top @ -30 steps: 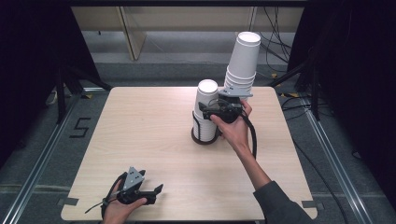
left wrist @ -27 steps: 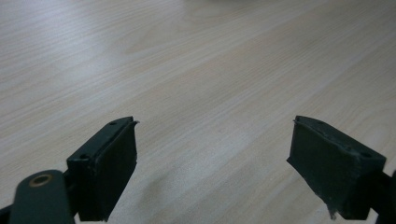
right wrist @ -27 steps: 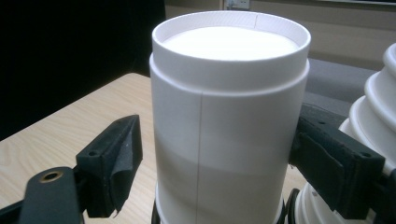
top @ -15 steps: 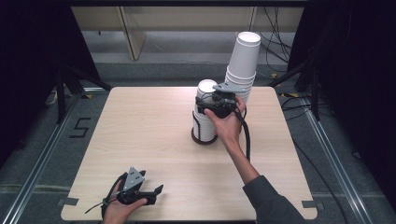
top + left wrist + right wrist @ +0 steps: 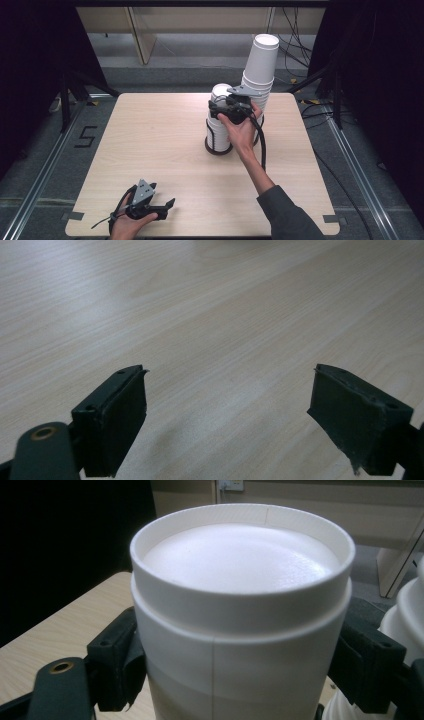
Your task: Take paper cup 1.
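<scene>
A short stack of upturned white paper cups (image 5: 218,117) stands on a dark base just right of the table's middle. My right gripper (image 5: 226,107) reaches it from the near right and is shut on the topmost white cup (image 5: 240,630), one black pad (image 5: 117,660) on each side below its rim. A taller, leaning stack of white cups (image 5: 260,65) rises right behind it, and its edge (image 5: 407,615) shows at the right. My left gripper (image 5: 167,205) rests near the table's front left, jaws (image 5: 227,410) apart over bare wood with nothing between them.
The light wooden table (image 5: 150,130) has rounded corners. A black cable (image 5: 262,150) trails from the right gripper along the forearm. Dark curtains stand at both sides, with stands and cables on the floor at the right (image 5: 320,107).
My right gripper has shifted slightly left and up against the short stack. The left gripper has stayed where it was.
</scene>
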A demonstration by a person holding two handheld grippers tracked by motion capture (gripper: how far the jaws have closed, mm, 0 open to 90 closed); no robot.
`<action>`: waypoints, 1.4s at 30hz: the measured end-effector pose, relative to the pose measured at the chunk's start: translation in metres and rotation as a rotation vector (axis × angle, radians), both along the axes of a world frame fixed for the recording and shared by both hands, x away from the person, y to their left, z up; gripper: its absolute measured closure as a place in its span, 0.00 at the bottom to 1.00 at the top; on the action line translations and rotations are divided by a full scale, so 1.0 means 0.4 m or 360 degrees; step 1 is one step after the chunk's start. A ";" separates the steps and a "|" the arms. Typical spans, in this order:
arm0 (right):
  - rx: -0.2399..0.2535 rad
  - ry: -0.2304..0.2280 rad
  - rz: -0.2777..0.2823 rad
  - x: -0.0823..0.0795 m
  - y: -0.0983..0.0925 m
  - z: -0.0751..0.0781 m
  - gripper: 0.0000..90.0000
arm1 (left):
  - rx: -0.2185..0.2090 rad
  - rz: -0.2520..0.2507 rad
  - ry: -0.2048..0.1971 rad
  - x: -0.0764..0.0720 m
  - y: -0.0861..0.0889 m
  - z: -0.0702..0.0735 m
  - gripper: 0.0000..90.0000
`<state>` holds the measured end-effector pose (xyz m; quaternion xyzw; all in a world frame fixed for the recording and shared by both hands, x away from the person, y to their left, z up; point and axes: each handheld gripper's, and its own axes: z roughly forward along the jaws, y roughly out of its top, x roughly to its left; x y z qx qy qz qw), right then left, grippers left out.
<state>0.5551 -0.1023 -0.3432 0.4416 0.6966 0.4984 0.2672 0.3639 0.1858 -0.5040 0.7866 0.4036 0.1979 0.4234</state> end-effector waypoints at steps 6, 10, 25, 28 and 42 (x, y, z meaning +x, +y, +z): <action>0.0012 -0.0044 0.0007 -0.010 -0.002 0.049 0.22 | 0.0002 -0.0004 0.0002 0.001 0.000 0.000 0.16; 0.0041 -0.0073 0.0012 -0.025 -0.004 0.091 0.22 | 0.0011 -0.0009 0.0004 0.001 0.001 -0.001 0.16; 0.0146 -0.0212 0.0191 -0.096 -0.029 0.232 0.22 | -0.0005 -0.0005 0.0000 0.001 0.000 0.000 0.16; 0.0193 -0.0178 0.0277 -0.118 -0.026 0.222 0.22 | -0.0002 -0.0004 -0.0001 0.001 0.000 0.000 0.16; 0.0172 -0.0121 0.0516 -0.224 -0.013 0.130 0.22 | 0.0000 -0.0001 -0.0003 0.001 -0.001 -0.002 0.16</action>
